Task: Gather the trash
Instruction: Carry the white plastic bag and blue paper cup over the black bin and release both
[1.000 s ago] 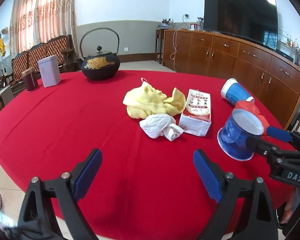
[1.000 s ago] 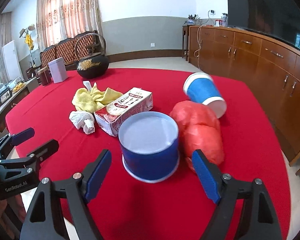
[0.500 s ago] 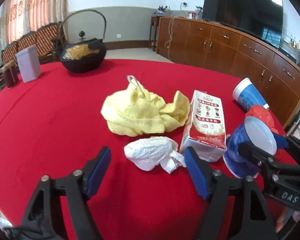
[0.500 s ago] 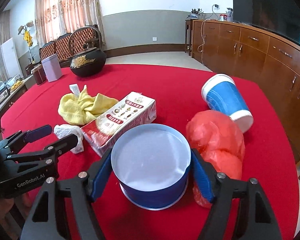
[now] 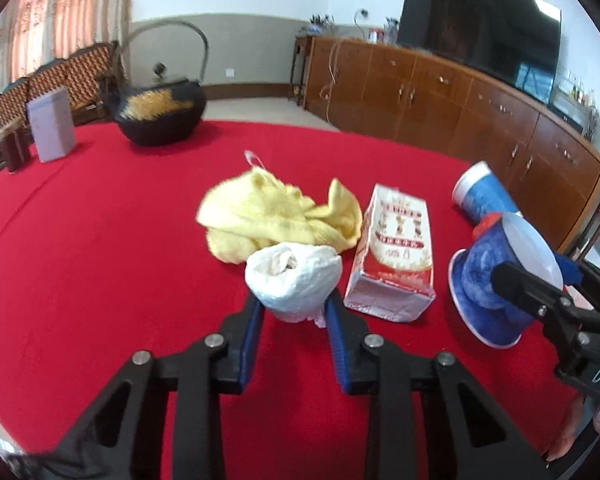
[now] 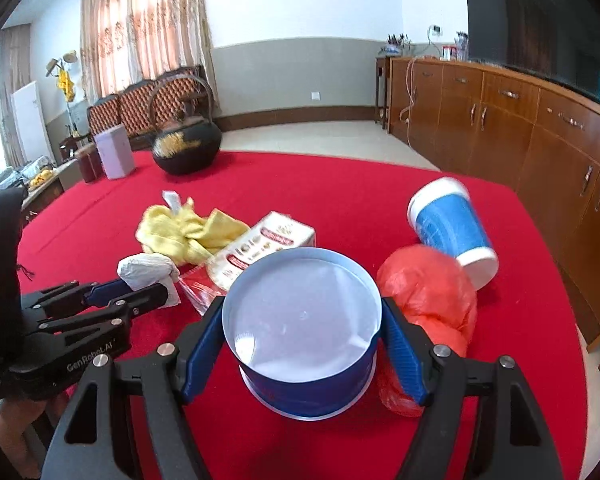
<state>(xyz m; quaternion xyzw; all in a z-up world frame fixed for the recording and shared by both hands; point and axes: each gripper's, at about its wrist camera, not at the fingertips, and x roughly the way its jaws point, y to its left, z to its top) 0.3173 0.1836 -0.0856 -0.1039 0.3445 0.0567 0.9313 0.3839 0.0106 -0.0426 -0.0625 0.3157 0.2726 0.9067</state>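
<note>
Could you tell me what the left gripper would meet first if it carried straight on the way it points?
The left gripper already clamps the white crumpled bag; straight beyond, it would probably push into the yellow cloth.

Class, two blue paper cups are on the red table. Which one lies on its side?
The far blue cup beside the orange bag lies on its side. The near cup, between the right gripper fingers, stands mouth-down.

The left gripper (image 5: 294,312) is closed on the white wad (image 5: 294,280), which is pinched between its blue pads. The right gripper (image 6: 302,340) is set around the blue cup (image 6: 302,336), its pads apparently touching both sides.
</note>
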